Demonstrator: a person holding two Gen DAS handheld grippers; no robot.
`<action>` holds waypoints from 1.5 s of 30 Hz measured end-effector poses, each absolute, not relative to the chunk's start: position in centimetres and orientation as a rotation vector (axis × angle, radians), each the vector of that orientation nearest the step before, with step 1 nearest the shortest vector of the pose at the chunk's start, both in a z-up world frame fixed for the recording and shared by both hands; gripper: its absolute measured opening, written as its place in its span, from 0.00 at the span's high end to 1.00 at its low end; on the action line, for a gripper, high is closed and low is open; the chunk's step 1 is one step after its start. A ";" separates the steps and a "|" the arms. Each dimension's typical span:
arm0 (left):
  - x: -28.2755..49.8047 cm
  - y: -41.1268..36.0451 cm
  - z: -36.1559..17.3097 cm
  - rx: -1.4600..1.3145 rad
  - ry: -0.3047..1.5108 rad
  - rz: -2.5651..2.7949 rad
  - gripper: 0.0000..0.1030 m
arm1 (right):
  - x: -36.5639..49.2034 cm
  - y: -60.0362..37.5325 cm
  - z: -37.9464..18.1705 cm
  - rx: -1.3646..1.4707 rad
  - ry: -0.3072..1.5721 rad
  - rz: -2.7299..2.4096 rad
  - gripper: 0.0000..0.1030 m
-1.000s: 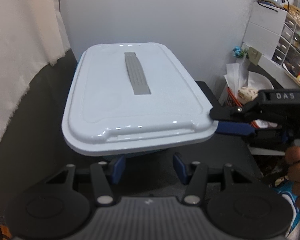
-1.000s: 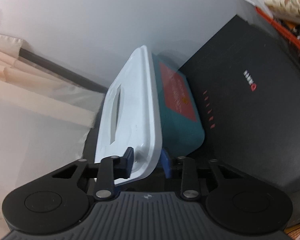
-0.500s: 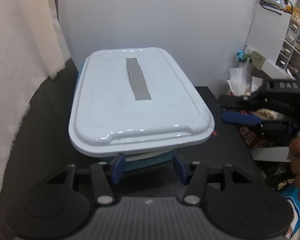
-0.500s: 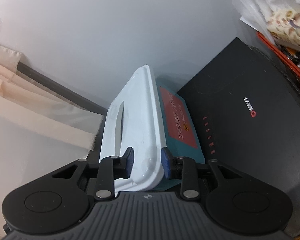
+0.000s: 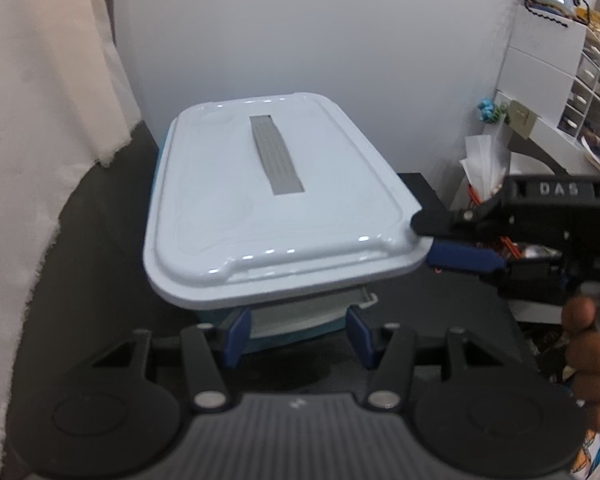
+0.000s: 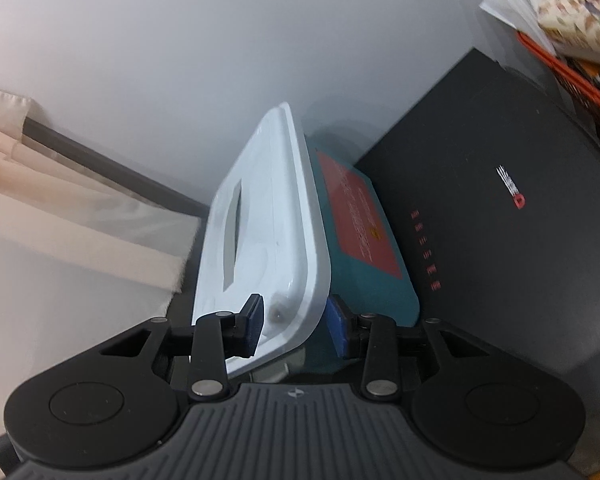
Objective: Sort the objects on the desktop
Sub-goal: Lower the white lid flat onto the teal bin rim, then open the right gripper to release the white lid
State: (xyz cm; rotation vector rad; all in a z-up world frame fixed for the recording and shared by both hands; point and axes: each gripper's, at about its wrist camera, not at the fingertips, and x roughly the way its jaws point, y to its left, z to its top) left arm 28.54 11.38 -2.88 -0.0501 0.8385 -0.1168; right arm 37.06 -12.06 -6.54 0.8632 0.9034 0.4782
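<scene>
A teal box (image 5: 216, 316) with a red label (image 6: 360, 224) stands on a black surface. On it lies a white lid (image 5: 260, 208) with a grey handle strip (image 5: 278, 156). My right gripper (image 5: 428, 240) is shut on the lid's near right corner, with the black finger on top and the blue finger (image 5: 464, 260) under the rim. In the right wrist view the lid (image 6: 268, 240) runs between that gripper's (image 6: 296, 324) fingers. My left gripper (image 5: 298, 332) is open at the box's front, its fingers on either side of a grey tab (image 5: 308, 312) under the lid.
A black flat device (image 6: 500, 220) with red marks lies right of the box. An orange basket (image 6: 572, 80) of papers and a white drawer unit (image 5: 540, 64) crowd the right. A cream curtain (image 5: 40, 120) hangs on the left, with a white wall behind. A hand (image 5: 592, 340) holds the right gripper.
One second ago the lid hung tilted above the box in the right gripper. Half a second ago it lay on the box, the gripper just off its corner. Now the gripper clamps the corner again.
</scene>
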 end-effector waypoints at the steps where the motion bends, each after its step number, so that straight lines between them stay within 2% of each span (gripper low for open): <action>1: 28.6 11.6 -2.9 -0.057 0.840 -0.115 0.45 | 37.3 -12.1 -6.6 0.874 0.903 0.480 0.62; 6: 28.9 12.2 -2.6 -0.043 0.844 -0.095 0.45 | 38.2 -12.1 -6.7 0.930 0.900 0.489 0.62; 33: 29.6 11.5 -0.8 0.001 0.832 -0.084 0.42 | 37.7 -12.6 -5.9 0.853 0.854 0.487 0.60; 39: 29.0 10.6 -0.4 -0.014 0.825 -0.098 0.42 | 36.4 -14.3 -5.3 0.801 0.837 0.477 0.55; 45: 27.9 9.6 0.0 -0.021 0.820 -0.110 0.42 | 35.2 -15.7 -5.3 0.821 0.839 0.477 0.55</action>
